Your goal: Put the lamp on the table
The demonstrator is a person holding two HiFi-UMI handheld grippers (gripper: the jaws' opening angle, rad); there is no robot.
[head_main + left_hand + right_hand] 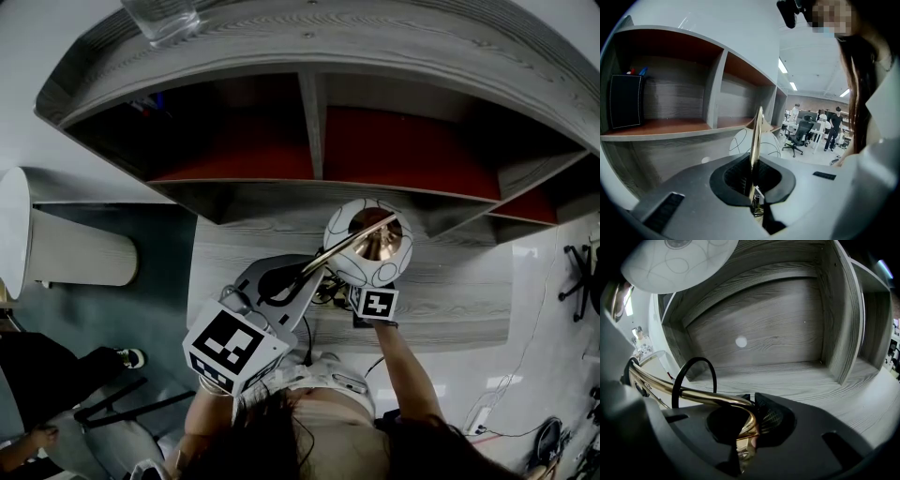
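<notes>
The lamp has a white globe shade (367, 242) with thin line patterns, a copper inside and a brass stem (328, 258). It hangs tilted just above the grey wood table (459, 300), in front of the shelf unit. My left gripper (284, 279) is shut on the brass stem (753, 150), which stands upright between its jaws, with the shade (738, 142) beyond. My right gripper (749, 420) is shut on the curved brass tube (693, 393) near the shade (677, 261). A black cable (695, 363) loops beside it.
The shelf unit (319, 122) has open compartments with red-brown floors. A glass (172, 19) stands on its top, and a black box (626, 101) is in the left compartment. A white cylinder (80, 251) stands left of the desk. Office chairs (801, 133) and people are far off.
</notes>
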